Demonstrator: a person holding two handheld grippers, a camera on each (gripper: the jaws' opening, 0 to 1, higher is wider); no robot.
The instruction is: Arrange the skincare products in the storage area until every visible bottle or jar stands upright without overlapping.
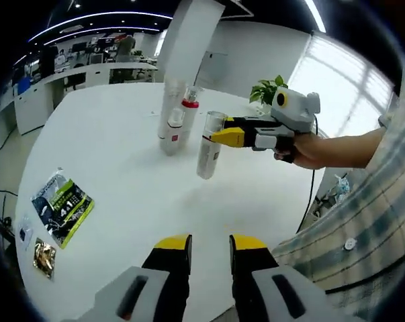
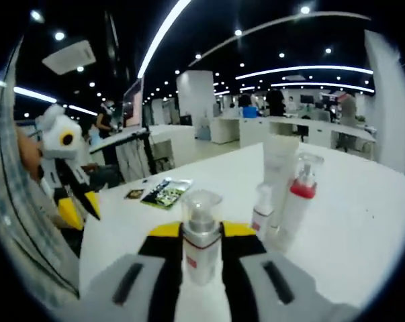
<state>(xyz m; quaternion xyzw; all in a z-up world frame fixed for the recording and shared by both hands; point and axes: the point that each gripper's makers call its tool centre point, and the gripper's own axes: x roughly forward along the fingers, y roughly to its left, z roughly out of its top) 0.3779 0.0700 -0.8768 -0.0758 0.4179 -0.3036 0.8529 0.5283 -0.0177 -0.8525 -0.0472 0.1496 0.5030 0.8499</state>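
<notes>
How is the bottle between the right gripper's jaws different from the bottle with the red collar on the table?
The held pump bottle sits between the right gripper jaws and has a silvery collar; the red-collared bottle stands free in a cluster with two other containers. The held pump bottle stands apart from that cluster. Both stand upright, with clear caps, on the white table.

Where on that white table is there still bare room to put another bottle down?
The widest bare patch on the table lies between the sachets near one edge and the standing bottle cluster. It is also bare between the left gripper and the clear pump bottle. It is crowded at the cluster, where the right gripper grips that bottle.
</notes>
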